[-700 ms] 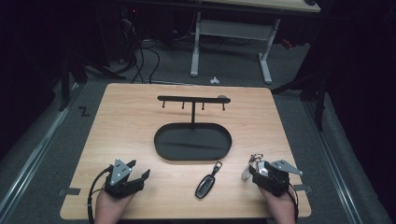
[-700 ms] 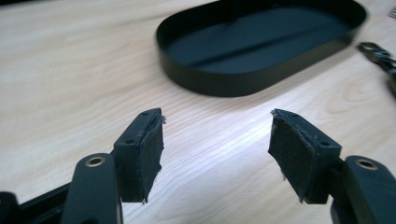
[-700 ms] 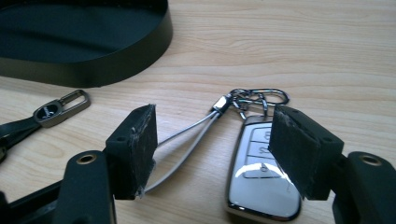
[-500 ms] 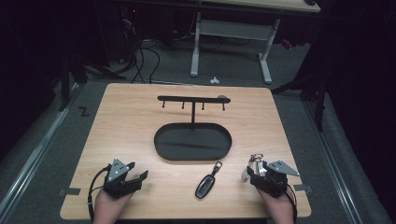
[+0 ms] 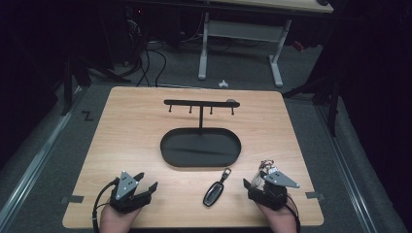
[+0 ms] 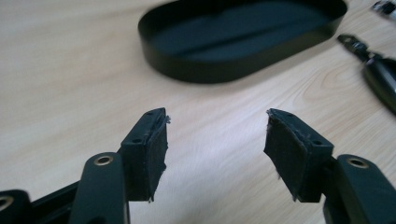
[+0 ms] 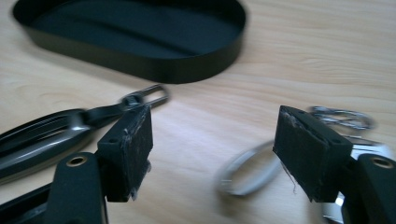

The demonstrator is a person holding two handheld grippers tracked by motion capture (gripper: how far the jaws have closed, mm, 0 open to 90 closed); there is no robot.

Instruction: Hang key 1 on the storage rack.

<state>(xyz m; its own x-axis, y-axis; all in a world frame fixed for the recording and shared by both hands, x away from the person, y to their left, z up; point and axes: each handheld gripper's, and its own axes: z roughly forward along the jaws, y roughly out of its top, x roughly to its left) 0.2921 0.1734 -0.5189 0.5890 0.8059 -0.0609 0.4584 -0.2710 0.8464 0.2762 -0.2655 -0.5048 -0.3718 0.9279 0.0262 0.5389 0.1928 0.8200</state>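
A black oval tray (image 5: 200, 148) carries a T-shaped rack (image 5: 200, 103) with small hooks at mid-table. A dark car key fob (image 5: 214, 192) with a metal loop lies in front of the tray. A bunch of keys on rings (image 5: 265, 166) lies right of it. My left gripper (image 5: 147, 180) rests open near the front left, nothing between its fingers. My right gripper (image 5: 252, 177) is open beside the key bunch. In the right gripper view the open gripper (image 7: 215, 112) has the fob (image 7: 42, 135) at its left and a blurred key ring (image 7: 250, 172) low between the jaws.
The left gripper view has its open gripper (image 6: 215, 116) facing the tray wall (image 6: 233, 65), with the fob (image 6: 380, 77) at the far right. The wooden table (image 5: 126, 131) ends just behind my hands. Beyond the far edge stand desk legs (image 5: 203, 48) and cables (image 5: 145, 63).
My right gripper has shifted a little to the left, toward the fob. The left gripper has edged slightly back toward the near table edge. Both stay open.
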